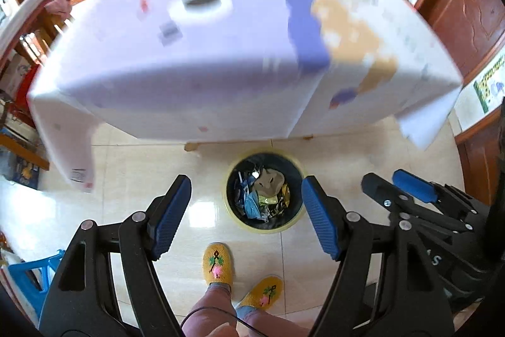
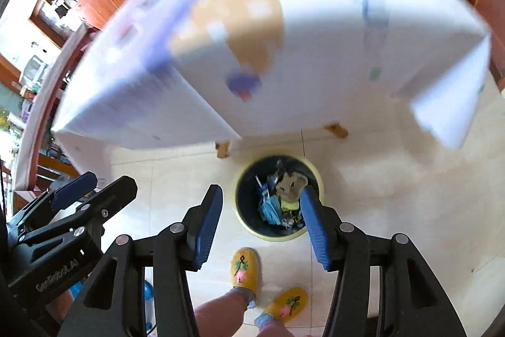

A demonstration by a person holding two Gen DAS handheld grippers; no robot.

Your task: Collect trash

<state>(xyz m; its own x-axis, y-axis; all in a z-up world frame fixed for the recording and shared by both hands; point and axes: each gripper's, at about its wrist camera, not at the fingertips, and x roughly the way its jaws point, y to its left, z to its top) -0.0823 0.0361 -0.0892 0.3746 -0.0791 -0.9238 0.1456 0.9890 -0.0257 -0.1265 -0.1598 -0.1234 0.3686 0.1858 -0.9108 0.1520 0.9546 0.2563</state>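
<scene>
Landmark taken: the bin (image 1: 264, 200), round, with a dark liner and a pale yellow rim, standing on glossy cream floor tiles (image 1: 202, 169).

Contents: trash (image 1: 266, 195) is piled loosely inside the bin. A crumpled tan piece is seen uppermost, with blue mask-like fabric, shiny gold foil and dark wrappers beneath. Single items cannot be told apart further.

Beyond the bin a table (image 1: 221, 52) is seen, draped in a smooth white cloth printed with purple and tan patches; the view is blurred. Two light wooden legs (image 2: 222, 149) are seen just behind the bin.

On the near side of the bin, two yellow knitted slippers (image 1: 217, 262) with pink flower motifs are worn by the person; bare shins are visible.

Left gripper (image 1: 246, 215): black plastic arms with ribbed blue pads (image 1: 169, 217). The jaws are spread wide and nothing is held; the bin is framed between them.

Right gripper (image 2: 258, 221): same build, jaws wide apart and empty, held above the bin, its right pad (image 2: 314, 226) overlapping the rim in view.
</scene>
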